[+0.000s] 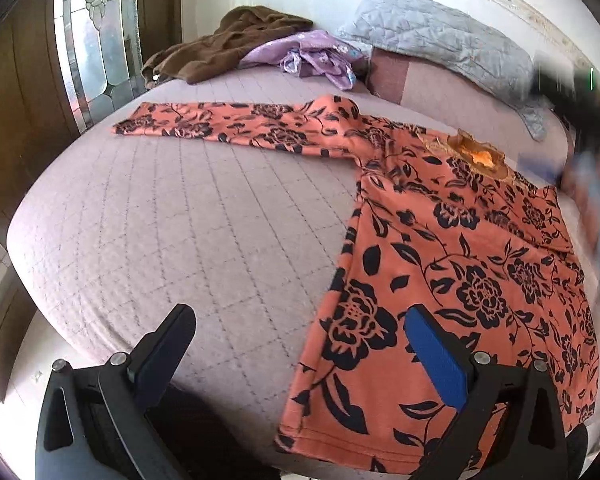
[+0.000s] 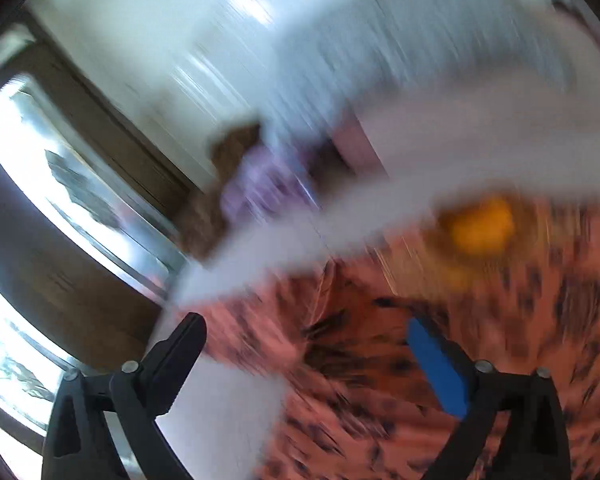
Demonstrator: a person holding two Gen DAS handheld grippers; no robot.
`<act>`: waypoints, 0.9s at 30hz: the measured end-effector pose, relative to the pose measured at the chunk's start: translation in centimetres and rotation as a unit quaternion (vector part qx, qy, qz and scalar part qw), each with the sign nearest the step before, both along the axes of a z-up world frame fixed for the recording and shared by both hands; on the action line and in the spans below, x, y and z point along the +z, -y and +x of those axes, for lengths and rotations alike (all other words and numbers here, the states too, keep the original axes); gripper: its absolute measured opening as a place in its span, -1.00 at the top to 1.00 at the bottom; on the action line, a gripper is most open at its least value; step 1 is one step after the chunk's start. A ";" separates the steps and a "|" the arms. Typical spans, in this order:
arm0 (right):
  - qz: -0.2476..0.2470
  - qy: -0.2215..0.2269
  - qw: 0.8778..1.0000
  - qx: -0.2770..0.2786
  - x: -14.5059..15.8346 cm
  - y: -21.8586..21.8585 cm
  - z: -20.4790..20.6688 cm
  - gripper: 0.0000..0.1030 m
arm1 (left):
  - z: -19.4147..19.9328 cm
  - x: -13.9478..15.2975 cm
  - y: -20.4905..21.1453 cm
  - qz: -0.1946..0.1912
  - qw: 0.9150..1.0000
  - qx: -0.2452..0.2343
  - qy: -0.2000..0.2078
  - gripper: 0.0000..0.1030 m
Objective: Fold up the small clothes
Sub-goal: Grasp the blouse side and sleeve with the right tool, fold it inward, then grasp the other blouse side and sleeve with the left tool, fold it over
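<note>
An orange top with a black flower print lies flat on the bed. One long sleeve stretches out to the left; the right side is folded over the body. The neckline points to the far side. My left gripper is open and empty, above the top's near left hem. My right gripper is open and empty above the top, near its neckline; that view is heavily motion-blurred. The right gripper shows as a dark blur at the right edge of the left wrist view.
The bed has a quilted mauve cover. At its far end lie a brown garment, a crumpled purple garment and a grey quilted pillow. A wooden door with leaded glass stands at the left.
</note>
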State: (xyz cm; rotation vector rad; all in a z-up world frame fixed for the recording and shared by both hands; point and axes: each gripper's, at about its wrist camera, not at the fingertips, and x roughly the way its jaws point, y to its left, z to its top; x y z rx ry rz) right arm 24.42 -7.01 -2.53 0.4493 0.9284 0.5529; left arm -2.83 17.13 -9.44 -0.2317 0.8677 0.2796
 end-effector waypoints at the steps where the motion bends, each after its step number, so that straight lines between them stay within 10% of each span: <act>1: 0.001 -0.024 1.000 -0.003 -2.1 -0.2 -0.4 -0.95 | -0.1 0.2 -0.2 0.001 1.000 0.000 0.004 -1.00; 9: -0.077 0.002 0.995 -0.056 -7.1 10.3 -9.0 -0.95 | 5.8 1.9 1.5 -0.063 0.996 -0.059 0.018 -1.00; 16: -0.113 0.006 0.991 -0.074 -9.8 16.2 -11.9 -0.95 | 20.7 2.7 2.4 -0.097 0.989 -0.109 0.001 -0.96; 24: -0.081 0.052 0.993 -0.071 -11.7 17.9 -12.8 -0.96 | 28.0 -4.6 2.2 -0.104 0.981 -0.100 -0.133 -0.07; 27: -0.060 0.054 0.994 -0.071 -11.7 18.5 -12.8 -0.96 | 28.1 -4.6 2.6 -0.057 0.985 -0.102 -0.130 0.79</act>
